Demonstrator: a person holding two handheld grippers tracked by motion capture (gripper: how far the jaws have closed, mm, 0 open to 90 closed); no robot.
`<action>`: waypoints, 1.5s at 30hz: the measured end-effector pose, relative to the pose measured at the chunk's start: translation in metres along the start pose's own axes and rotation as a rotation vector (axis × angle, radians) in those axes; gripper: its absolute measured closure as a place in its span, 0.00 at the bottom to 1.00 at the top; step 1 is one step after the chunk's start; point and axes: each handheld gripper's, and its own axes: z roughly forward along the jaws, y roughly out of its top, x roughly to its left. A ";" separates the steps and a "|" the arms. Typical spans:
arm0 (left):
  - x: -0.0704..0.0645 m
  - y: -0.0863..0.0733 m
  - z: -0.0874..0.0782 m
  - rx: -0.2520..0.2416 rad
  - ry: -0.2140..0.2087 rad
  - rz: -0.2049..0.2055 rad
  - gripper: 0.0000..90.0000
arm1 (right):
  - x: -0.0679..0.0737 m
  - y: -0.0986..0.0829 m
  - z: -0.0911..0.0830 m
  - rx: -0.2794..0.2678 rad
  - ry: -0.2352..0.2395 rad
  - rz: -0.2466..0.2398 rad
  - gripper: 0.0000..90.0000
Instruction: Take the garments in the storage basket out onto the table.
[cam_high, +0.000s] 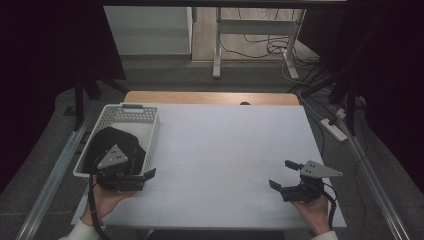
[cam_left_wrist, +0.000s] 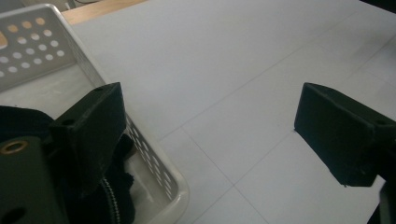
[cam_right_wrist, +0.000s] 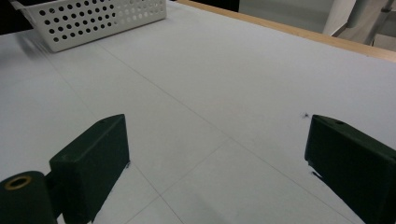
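Landmark: the white perforated basket (cam_high: 131, 118) is sitting at the table's left edge, and every place below is being read off it.
Thing in hand: a black garment (cam_high: 111, 142) is lying bunched inside the basket, filling its nearer half; a zipper is showing in the left gripper view.
Left gripper (cam_high: 148, 175): it is hovering over the basket's near right corner, jaws spread wide and holding nothing, one jaw above the fabric inside, the other out over the white table (cam_high: 225, 145).
Right gripper (cam_high: 284, 175): it is waiting well to the right of the basket, low over bare table, jaws also spread and empty.
Key relation: the garment is lying just behind and to the left of the left gripper, so the left hand looks far the nearer for a grab.
Long axis: the basket is running away from the person; the heap follows it loosely.
View difference: the left gripper view is catching the garment (cam_left_wrist: 116, 196) against the basket wall (cam_left_wrist: 154, 163); the right gripper view is giving the basket's (cam_right_wrist: 93, 18) outer side, far off, contents hidden.
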 end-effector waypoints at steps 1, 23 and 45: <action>0.001 0.001 -0.002 -0.003 0.003 -0.001 0.11 | 0.000 0.000 0.000 0.000 0.000 0.000 0.07; 0.028 0.008 -0.018 -0.007 0.100 -0.046 0.12 | 0.001 0.000 0.003 0.015 0.003 -0.007 0.07; 0.060 0.007 -0.036 -0.010 0.146 -0.123 0.12 | 0.003 -0.001 0.004 0.008 0.022 0.015 0.07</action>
